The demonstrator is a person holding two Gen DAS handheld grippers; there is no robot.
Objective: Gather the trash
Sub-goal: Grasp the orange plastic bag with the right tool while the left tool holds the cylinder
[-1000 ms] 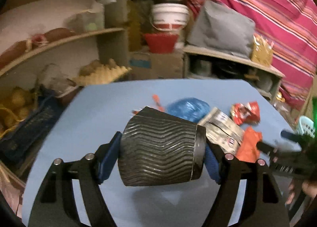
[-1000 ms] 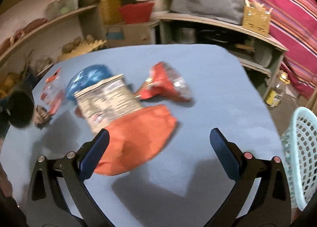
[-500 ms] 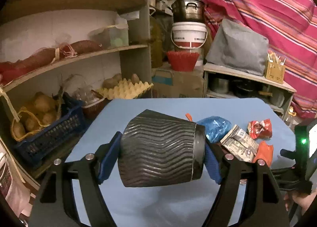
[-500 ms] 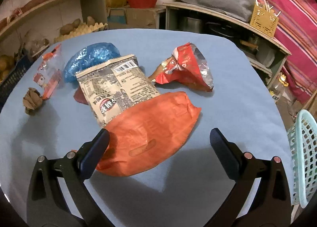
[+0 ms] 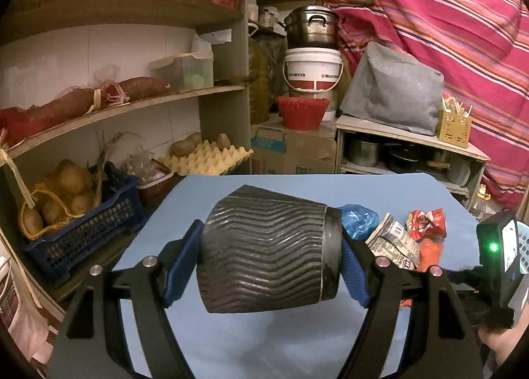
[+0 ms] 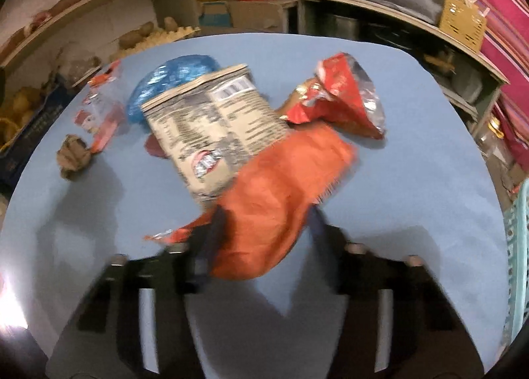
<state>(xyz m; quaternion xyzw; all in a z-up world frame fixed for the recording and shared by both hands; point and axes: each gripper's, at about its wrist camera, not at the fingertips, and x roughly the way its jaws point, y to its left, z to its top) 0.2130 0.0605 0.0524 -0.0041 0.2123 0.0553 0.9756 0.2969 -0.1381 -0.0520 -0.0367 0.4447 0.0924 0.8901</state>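
Closing on the trash pile, both hands now loaded!

Biggest first: the round blue-topped table (image 6: 413, 134), then the ribbed dark paper cup (image 5: 267, 253) lying sideways, squeezed end to end in the left gripper (image 5: 267, 263) and lifted higher than a second ago. Down at six o'clock in the right view, the right gripper (image 6: 264, 230), wide apart half a second back, has pinched in on the crinkled orange plastic wrapper (image 6: 281, 193) – blurry, but it looks caught. The pale turquoise mesh basket (image 6: 515, 246) waits at three o'clock, likely the drop. Beige printed pouch (image 6: 211, 127), red foil bag (image 6: 344, 98), blue crumpled bag (image 6: 172, 78), brown paper wad (image 6: 72, 157) remain.
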